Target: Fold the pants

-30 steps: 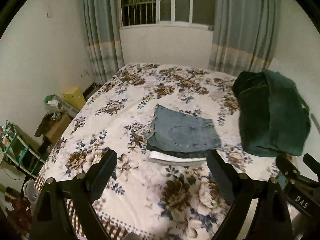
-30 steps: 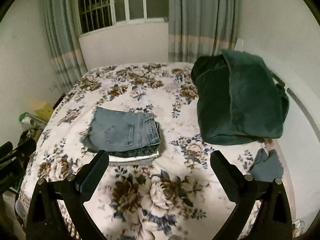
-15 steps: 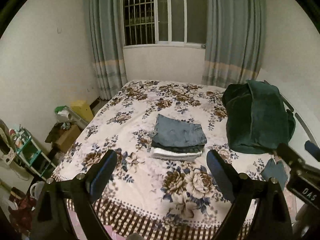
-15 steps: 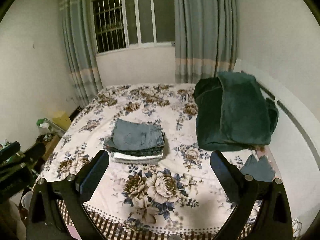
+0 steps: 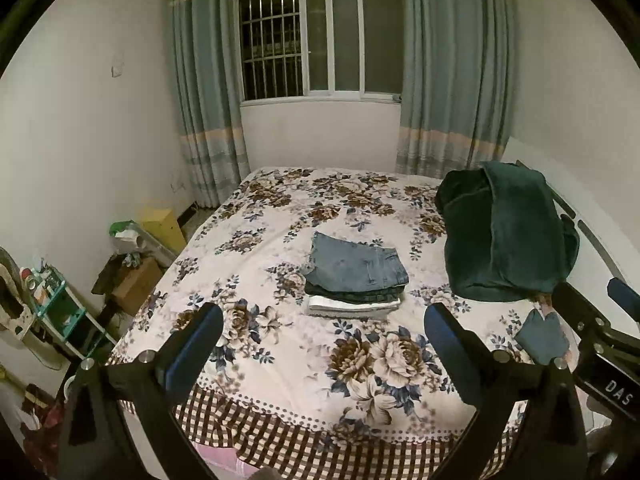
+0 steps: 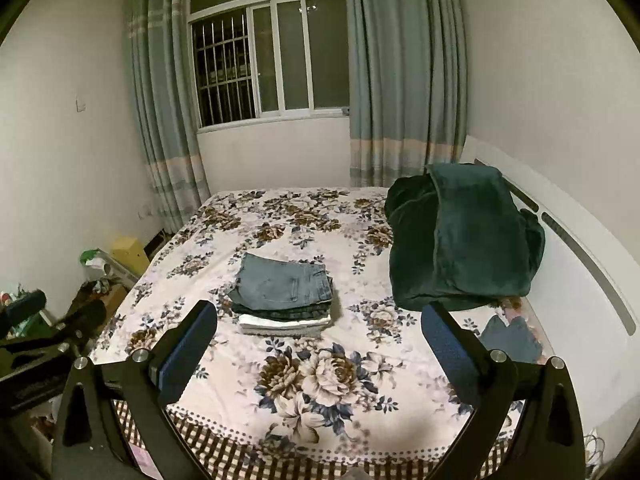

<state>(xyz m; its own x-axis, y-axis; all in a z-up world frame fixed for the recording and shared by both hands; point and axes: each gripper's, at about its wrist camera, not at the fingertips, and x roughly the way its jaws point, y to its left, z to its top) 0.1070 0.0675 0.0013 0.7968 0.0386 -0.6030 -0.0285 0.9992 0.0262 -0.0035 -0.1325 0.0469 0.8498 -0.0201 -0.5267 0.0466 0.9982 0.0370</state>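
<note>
A stack of folded pants (image 5: pixel 356 276) lies in the middle of the floral bed (image 5: pixel 280 344), blue jeans on top, a dark pair under them and a white one at the bottom. It also shows in the right wrist view (image 6: pixel 284 296). My left gripper (image 5: pixel 324 344) is open and empty, held back from the near bed edge. My right gripper (image 6: pixel 320 340) is open and empty too, equally far back. Each gripper shows at the edge of the other's view.
A dark green blanket (image 5: pixel 504 236) is heaped at the bed's right side, by the white headboard (image 6: pixel 580 280). A small blue-grey cloth (image 5: pixel 540 336) lies near it. Boxes, a shelf and clutter (image 5: pixel 132 264) fill the floor left of the bed. Window and curtains stand behind.
Both grippers have pulled back and up from the bed. The pants stack looks smaller and farther off, and the bed's near checked edge has come into view.
</note>
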